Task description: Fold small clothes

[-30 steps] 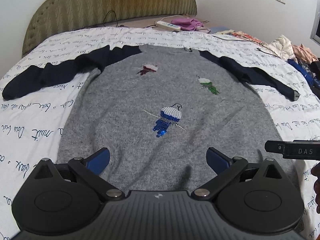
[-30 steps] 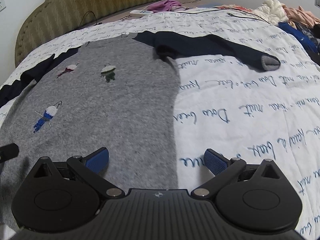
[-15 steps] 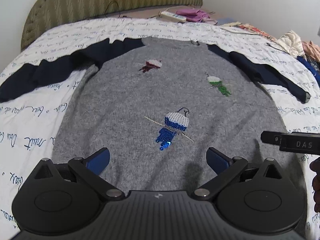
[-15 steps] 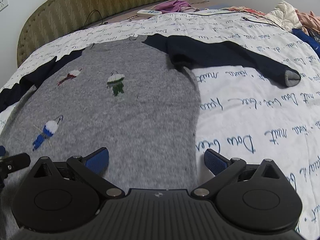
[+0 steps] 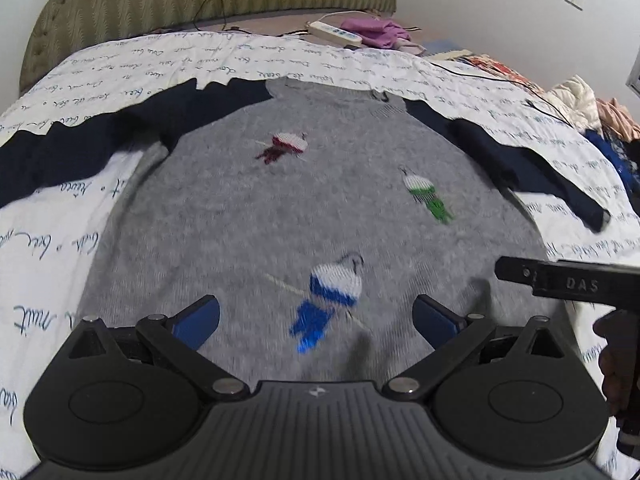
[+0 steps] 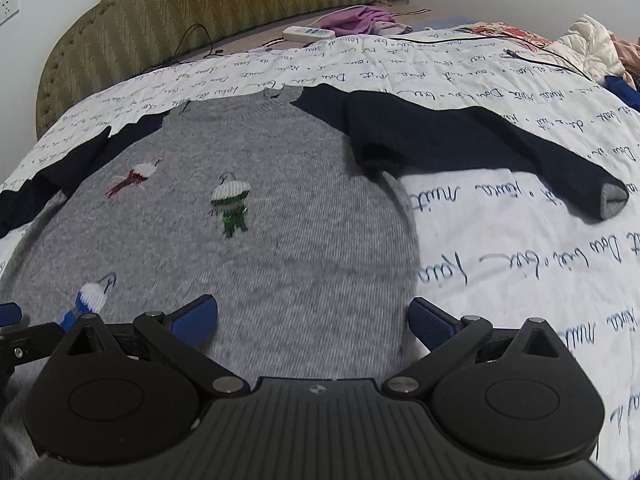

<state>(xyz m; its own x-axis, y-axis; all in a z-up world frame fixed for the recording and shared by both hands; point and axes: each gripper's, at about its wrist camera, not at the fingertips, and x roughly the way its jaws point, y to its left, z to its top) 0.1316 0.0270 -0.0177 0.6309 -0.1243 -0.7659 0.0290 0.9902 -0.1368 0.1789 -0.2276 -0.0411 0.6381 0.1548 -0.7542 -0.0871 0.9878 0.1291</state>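
Bedspread (image 6: pixel 520 240); sweater cuff (image 6: pixel 614 200) clearer rightward.

A bed (image 5: pixel 56 216) covered by a white quilt printed with blue handwriting carried a grey sweater (image 5: pixel 280 208) with navy sleeves, spread flat, front up. Near the olive headboard (image 6: pixel 224 4) lay a white power strip (image 6: pixel 308 33) and a purple cloth (image 6: pixel 360 20). Crumpled clothes (image 6: pixel 592 48) were heaped at the right edge.

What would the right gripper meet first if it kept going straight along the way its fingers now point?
Probably the grey sweater: the open right gripper points across its body, near the right side edge. Beyond that lies the navy sleeve. Its height above the fabric is unclear.
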